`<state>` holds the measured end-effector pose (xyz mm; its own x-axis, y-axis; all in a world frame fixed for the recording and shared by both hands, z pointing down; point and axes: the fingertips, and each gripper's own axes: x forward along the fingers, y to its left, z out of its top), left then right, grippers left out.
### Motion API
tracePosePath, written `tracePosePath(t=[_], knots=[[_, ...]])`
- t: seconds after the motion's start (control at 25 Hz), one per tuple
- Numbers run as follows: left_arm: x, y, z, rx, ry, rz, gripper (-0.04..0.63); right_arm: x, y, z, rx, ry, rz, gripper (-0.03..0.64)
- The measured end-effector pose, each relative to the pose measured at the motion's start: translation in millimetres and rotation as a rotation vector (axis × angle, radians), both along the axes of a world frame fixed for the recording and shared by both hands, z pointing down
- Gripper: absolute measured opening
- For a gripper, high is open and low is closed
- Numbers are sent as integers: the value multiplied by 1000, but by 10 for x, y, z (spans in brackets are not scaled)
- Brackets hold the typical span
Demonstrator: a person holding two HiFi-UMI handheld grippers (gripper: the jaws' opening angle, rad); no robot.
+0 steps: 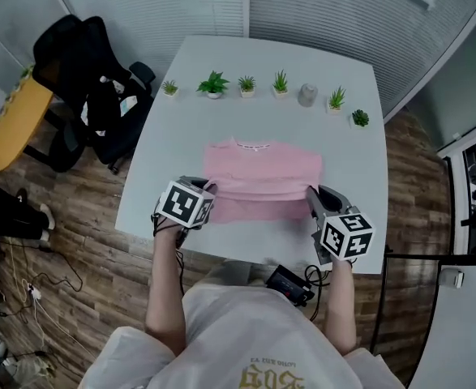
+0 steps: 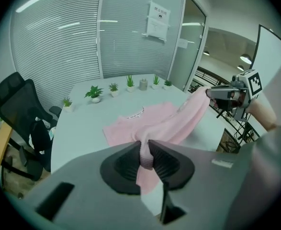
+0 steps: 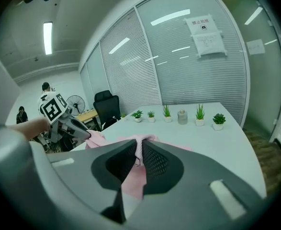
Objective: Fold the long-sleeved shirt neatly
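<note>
Head view: a person standing at the near edge of a white table (image 1: pixel 351 96) holds a pink long-sleeved shirt (image 1: pixel 262 164) by its lower hem, one corner in each tool. The left gripper (image 1: pixel 210 191) is clamped on the hem's left corner and the right gripper (image 1: pixel 313 194) on its right corner. Each gripper's own view shows a ridge of pink cloth squeezed between dark pads (image 2: pixel 165 163). The shirt lies mid-table, collar toward the table's far edge, where a row of small potted plants (image 1: pixel 246 83) stands. The hem end is raised off the table and hangs doubled over the lower body of the shirt. Gripping both corners at matching height probably keeps the hem straight, so the bottom half can be laid evenly toward the collar. The sleeves cannot be made out; they appear to be tucked away, but no view shows whether they lie under or inside the body. Part of the table's near edge is hidden behind the grippers' marker cubes. A small black device (image 1: pixel 286 282) there is too partly covered to identify.
</note>
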<state>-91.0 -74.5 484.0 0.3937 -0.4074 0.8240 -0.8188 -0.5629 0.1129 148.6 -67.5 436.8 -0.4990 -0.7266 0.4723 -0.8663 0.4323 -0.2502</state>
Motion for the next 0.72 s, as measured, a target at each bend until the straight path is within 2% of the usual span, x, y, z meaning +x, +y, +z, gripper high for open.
tracePosePath(t=[0.36, 0.56, 0.72], knots=[[27, -695, 150, -42, 12, 25, 55, 9, -690, 123, -34, 29, 41, 46], [-16, -1014, 320, -44, 10, 2, 57, -26, -999, 335, -71, 43, 57, 46], [-19, -1166, 582, -83, -4, 10, 58, -37, -1199, 580, -113, 63, 68, 46]])
